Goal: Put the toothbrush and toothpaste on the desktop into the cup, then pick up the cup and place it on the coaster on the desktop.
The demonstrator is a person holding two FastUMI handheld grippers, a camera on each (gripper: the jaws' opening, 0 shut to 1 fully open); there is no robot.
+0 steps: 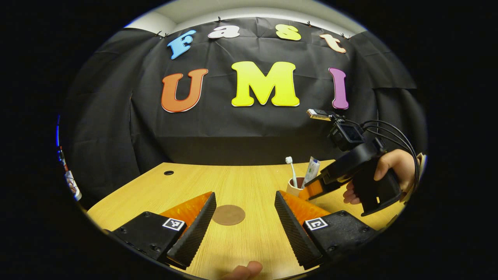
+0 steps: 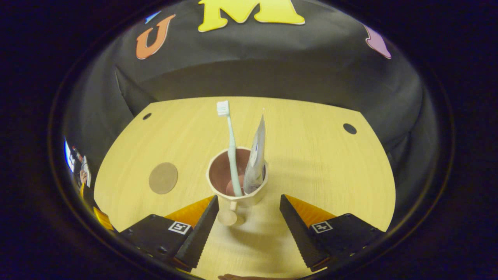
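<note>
Inside: beige cup (image 2: 237, 182), pinkish-brown lining.

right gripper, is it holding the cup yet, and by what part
Nothing is held. The right gripper has its jaws open just short of the cup, which stands on the desktop with the toothbrush and toothpaste inside.

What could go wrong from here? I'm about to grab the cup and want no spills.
The toothbrush and toothpaste stand tall and lean loosely in the cup, so a tilted lift could tip them out. The right gripper is open with the cup's handle near one finger; closing off-centre might push the cup over rather than grip it. The coaster is small, so the cup could land half off it.
</note>
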